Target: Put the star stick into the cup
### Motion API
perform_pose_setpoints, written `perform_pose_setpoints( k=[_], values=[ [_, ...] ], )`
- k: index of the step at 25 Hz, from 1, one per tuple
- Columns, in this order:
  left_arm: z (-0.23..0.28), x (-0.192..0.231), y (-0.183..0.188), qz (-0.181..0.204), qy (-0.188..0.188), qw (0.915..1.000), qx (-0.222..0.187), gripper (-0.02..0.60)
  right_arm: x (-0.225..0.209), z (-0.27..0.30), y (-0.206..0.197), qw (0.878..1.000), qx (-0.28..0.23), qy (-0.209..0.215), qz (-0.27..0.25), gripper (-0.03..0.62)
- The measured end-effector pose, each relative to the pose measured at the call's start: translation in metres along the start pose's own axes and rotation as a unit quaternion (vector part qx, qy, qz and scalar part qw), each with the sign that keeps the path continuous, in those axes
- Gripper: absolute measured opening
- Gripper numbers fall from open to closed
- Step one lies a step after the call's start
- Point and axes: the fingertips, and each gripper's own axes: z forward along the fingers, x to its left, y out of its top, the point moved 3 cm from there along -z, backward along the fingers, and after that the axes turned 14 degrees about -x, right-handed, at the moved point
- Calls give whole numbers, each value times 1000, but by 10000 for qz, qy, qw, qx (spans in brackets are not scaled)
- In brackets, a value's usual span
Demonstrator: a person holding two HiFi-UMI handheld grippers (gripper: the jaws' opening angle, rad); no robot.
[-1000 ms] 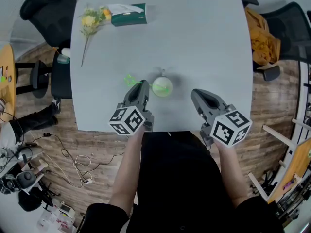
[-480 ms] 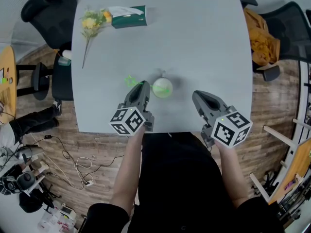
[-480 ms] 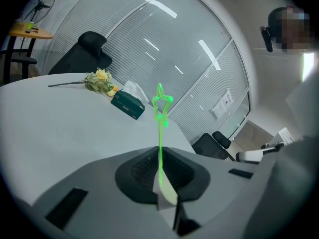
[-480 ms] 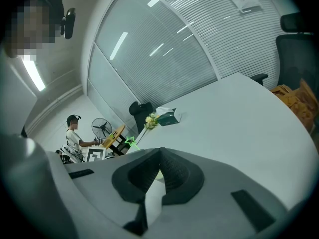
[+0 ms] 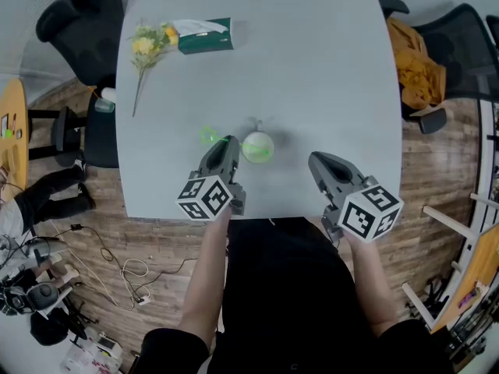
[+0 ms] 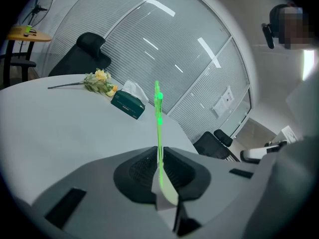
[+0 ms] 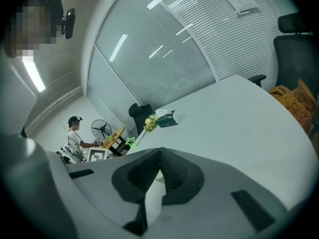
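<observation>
The green star stick (image 5: pixel 208 136) is clamped in my left gripper (image 5: pixel 226 142), which is shut on its lower end. Its star head points away to the left of the cup (image 5: pixel 258 146). The cup is small, pale and greenish, and stands on the white table (image 5: pixel 312 68) just right of the left gripper's tips. In the left gripper view the stick (image 6: pixel 159 128) rises straight up from between the closed jaws of the left gripper (image 6: pixel 159 151). My right gripper (image 5: pixel 318 159) hovers right of the cup, shut and empty. The right gripper view shows that gripper (image 7: pixel 160 151) and the star (image 7: pixel 130 142) beyond it.
A yellow flower sprig (image 5: pixel 148 41) and a green tissue box (image 5: pixel 204 36) lie at the table's far left. Black office chairs stand around the table, one on the right with an orange cloth (image 5: pixel 417 61). The table's near edge (image 5: pixel 273 218) runs just under both grippers. A person (image 7: pixel 75 133) stands far off.
The whole head view has shifted slightly. Both grippers keep about the same places beside the cup, and the stick stays clamped in the left one.
</observation>
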Motion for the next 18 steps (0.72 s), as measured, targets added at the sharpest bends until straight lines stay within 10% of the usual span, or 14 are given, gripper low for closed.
perform_pose_setpoints(
  k=[18],
  values=[
    [-12,-3,5,101,324,9992,-220,46,-11,-20,0,9999,-98,110,60,10]
  ],
)
